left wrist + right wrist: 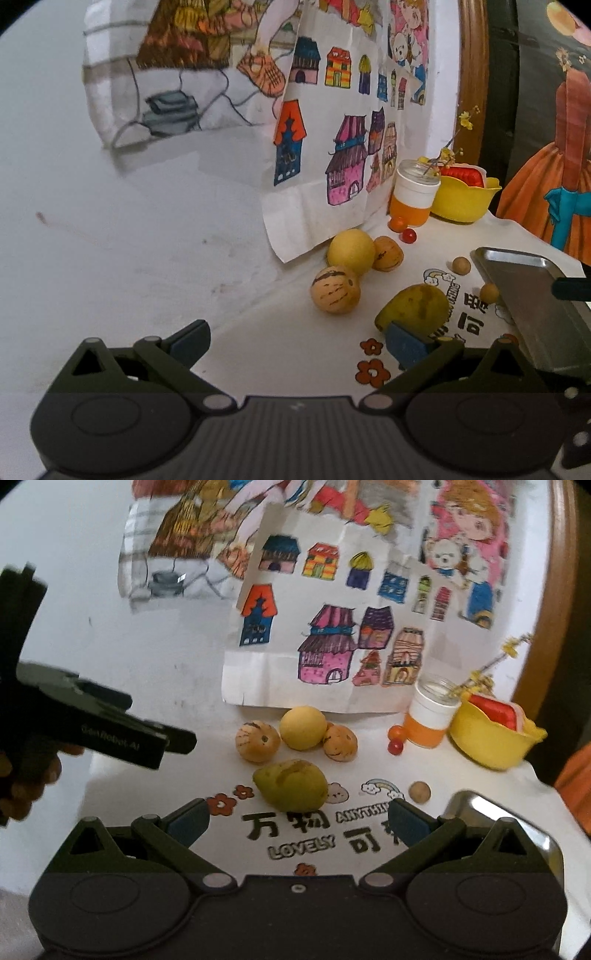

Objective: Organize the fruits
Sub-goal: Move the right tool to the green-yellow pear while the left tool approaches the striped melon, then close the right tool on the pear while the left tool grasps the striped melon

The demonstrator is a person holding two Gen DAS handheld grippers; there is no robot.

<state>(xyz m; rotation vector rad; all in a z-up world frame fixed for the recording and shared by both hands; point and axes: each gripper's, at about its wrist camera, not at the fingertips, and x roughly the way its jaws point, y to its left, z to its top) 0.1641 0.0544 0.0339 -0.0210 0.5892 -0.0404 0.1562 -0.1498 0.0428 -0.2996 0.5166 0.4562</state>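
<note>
A yellow-green mango (291,785) (413,306) lies on the white printed mat, in front of a round yellow fruit (303,727) (351,251) flanked by two striped tan melons (258,741) (340,743) (335,290) (388,253). Small tan balls (419,792) (461,266) (489,291) and small red and orange balls (396,740) (403,229) lie nearby. My right gripper (297,821) is open, just short of the mango. My left gripper (299,345) is open too, its right finger (408,345) in front of the mango; its body (110,727) shows at the left of the right wrist view, held by a hand.
A metal tray (535,295) (476,805) sits on the right of the mat. A yellow bowl (491,742) (463,199) with a red item and an orange-and-white jar (430,716) (415,194) stand at the back right. Drawings (332,635) hang on the wall behind the fruit.
</note>
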